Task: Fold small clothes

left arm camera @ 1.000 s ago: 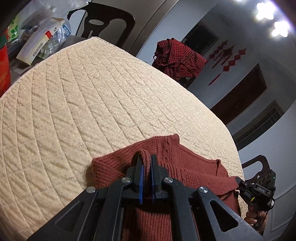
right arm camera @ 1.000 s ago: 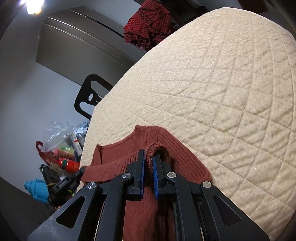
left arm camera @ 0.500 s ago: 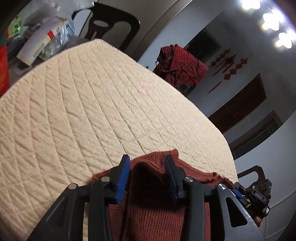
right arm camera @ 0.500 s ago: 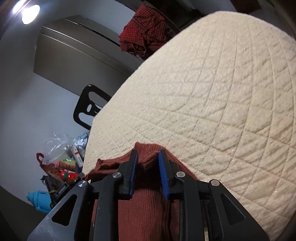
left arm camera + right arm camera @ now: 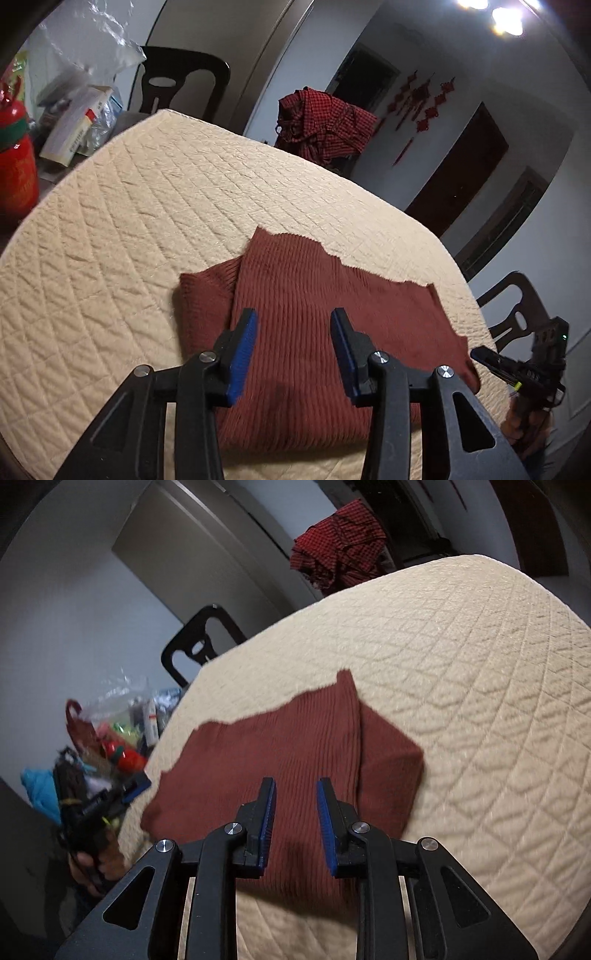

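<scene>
A rust-red ribbed knit garment lies folded flat on the cream quilted table cover; it also shows in the right wrist view. My left gripper is open and empty, raised above the garment's near left part. My right gripper is open and empty above the garment's near right part. Each gripper shows at the edge of the other's view: the right one and the left one.
A red checked cloth hangs on a chair beyond the table's far edge. Black chairs stand around the table. A plastic bag with boxes and a red container sit beyond the left edge.
Both grippers were shut on the garment's edge, then opened and let it go. They have pulled back and up; the garment now lies flat, folded over.
</scene>
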Available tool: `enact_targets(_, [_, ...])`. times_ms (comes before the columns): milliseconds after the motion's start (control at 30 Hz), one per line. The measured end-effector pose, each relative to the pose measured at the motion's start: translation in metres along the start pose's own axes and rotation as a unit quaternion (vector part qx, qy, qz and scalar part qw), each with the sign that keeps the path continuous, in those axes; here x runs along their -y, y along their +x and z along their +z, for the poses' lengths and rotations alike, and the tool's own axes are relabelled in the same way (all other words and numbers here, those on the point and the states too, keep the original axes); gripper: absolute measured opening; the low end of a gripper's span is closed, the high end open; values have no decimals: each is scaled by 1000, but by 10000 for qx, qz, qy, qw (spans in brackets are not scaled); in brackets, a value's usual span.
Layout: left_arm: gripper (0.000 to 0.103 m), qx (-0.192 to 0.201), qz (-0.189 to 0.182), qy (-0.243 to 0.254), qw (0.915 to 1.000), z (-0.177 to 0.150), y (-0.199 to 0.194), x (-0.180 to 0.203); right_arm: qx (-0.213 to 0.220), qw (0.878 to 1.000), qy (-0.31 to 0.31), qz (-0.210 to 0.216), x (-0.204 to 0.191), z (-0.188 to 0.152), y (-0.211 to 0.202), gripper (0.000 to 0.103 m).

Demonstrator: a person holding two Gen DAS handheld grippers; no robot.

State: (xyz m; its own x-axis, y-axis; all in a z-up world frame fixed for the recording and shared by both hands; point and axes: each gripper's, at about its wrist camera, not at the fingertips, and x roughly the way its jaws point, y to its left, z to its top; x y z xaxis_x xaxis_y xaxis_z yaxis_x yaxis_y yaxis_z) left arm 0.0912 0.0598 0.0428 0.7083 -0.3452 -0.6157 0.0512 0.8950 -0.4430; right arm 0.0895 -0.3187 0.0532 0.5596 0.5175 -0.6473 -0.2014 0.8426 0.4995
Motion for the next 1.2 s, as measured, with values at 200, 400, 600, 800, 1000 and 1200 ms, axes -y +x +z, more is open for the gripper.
enact_targets(200, [44, -268, 240, 473, 9982, -31, 10, 11, -23, 9987, -299, -416, 4, -25, -3, 23])
enact_targets(400, [44, -311, 421, 541, 9972, -34, 3, 14, 28, 9952, -563, -802, -3, -26, -7, 21])
enact_targets(600, [44, -287, 103, 992, 9946, -41, -1, 63, 4, 9938, -1014, -450, -45, -30, 4, 22])
enact_targets(800, [43, -746, 337, 1164, 9898, -67, 27, 77, -349, 9879, -1316, -741, -47, -45, 30, 22])
enact_targets(1000, [44, -678, 427, 1315, 9881, -71, 19, 82, -349, 9873, -1324, -800, -46, -49, 21, 23])
enact_targets(1200, [44, -583, 254, 1399, 9881, -67, 17, 101, -246, 9861, -1546, -562, -70, -48, 31, 23])
